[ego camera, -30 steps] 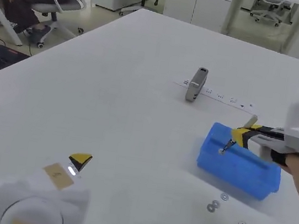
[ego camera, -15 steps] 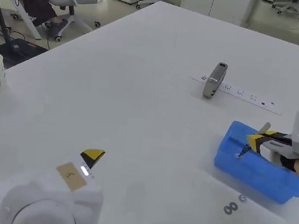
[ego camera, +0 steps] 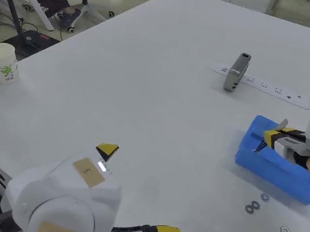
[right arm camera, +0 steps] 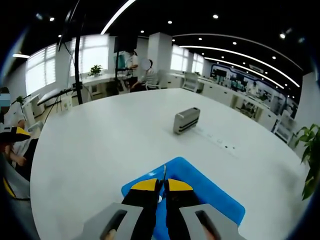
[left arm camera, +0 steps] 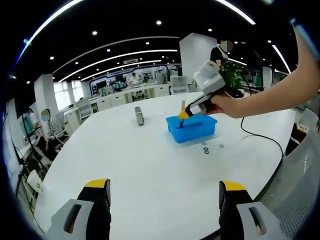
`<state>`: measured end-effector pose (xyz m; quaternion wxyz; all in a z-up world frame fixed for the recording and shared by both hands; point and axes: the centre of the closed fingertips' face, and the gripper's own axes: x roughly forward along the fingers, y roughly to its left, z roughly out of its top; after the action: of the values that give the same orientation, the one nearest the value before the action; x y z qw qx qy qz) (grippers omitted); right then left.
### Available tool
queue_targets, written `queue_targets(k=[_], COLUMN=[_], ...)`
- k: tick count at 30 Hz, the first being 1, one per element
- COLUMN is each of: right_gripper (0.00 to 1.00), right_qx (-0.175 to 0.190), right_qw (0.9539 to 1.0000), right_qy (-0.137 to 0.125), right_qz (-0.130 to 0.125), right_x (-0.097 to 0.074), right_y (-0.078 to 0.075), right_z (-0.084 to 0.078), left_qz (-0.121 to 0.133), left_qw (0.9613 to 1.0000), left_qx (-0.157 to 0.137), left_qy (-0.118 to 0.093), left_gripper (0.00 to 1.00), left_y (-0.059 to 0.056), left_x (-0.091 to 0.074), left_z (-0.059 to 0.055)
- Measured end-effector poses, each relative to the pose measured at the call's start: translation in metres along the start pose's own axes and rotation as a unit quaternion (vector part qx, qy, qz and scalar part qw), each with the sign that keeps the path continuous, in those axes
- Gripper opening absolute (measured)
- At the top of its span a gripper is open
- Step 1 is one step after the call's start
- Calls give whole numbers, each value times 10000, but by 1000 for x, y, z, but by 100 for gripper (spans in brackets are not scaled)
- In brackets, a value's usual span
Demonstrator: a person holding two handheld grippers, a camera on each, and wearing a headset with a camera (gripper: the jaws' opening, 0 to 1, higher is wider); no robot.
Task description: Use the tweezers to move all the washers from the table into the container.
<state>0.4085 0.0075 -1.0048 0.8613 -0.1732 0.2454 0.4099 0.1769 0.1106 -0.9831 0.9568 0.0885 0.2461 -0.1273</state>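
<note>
While the right gripper point(ego camera: 268, 139) is clamping shut on the tweezers point(right arm camera: 164, 174), their tips are pointing down into the blue container point(ego camera: 275, 167). Three washers point(ego camera: 252, 207) are lying on the tabletop point(ego camera: 147, 92) just beside it. The hand point(left arm camera: 226, 106) is tilting that gripper downward, and the left gripper point(left arm camera: 164, 186) is hovering wide open, well apart.

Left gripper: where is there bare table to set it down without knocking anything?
The wide bare stretch of table between the paper cup, the grey box and the blue container is free. It is crowded on the near side of the container, where the washers lie, and by the right gripper.
</note>
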Motion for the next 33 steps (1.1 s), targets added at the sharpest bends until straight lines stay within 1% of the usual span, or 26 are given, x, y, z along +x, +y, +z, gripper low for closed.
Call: queue_targets(k=[4, 7, 10, 14, 19, 21, 22, 24, 27, 33], right_gripper=[1, 1, 1, 1, 2, 2, 2, 2, 2, 2], right_qx=[-7, 4, -7, 11, 121, 265, 378, 384, 353, 225], right_qw=[10000, 10000, 10000, 10000, 9999, 9996, 9993, 9992, 9992, 9991], right_qy=[19, 38, 18, 21, 27, -26, -67, -91, -156, -334], right_qz=[-12, -13, -22, -27, -86, -78, -26, -78, -77, -145], right_x=[2, 4, 4, 4, 4, 2, 0, -5, -12, -35], right_y=[0, -1, -1, -1, -3, -4, -3, -4, -4, -3], right_z=[-3, -5, -5, -5, -4, -3, -2, 0, 5, 14], left_qz=[-9, -2, 8, -3, 1, 3, 9, 19, 20, 15], left_qw=[10000, 10000, 10000, 10000, 10000, 10000, 10000, 10000, 10000, 10000], left_qx=[5, -4, 21, 2, -5, -13, -10, -8, -6, 11], left_qy=[27, -22, 30, 28, 38, 42, 42, 41, 30, 23], left_gripper=[91, 92, 92, 92, 92, 92, 92, 92, 92, 93], left_y=[0, 1, 1, 1, 1, 1, 1, 1, 1, 1], left_x=[1, 0, 1, 1, 1, 1, 1, 1, 1, 1], left_z=[-1, 0, -2, -2, -2, -2, -2, -2, -1, -1])
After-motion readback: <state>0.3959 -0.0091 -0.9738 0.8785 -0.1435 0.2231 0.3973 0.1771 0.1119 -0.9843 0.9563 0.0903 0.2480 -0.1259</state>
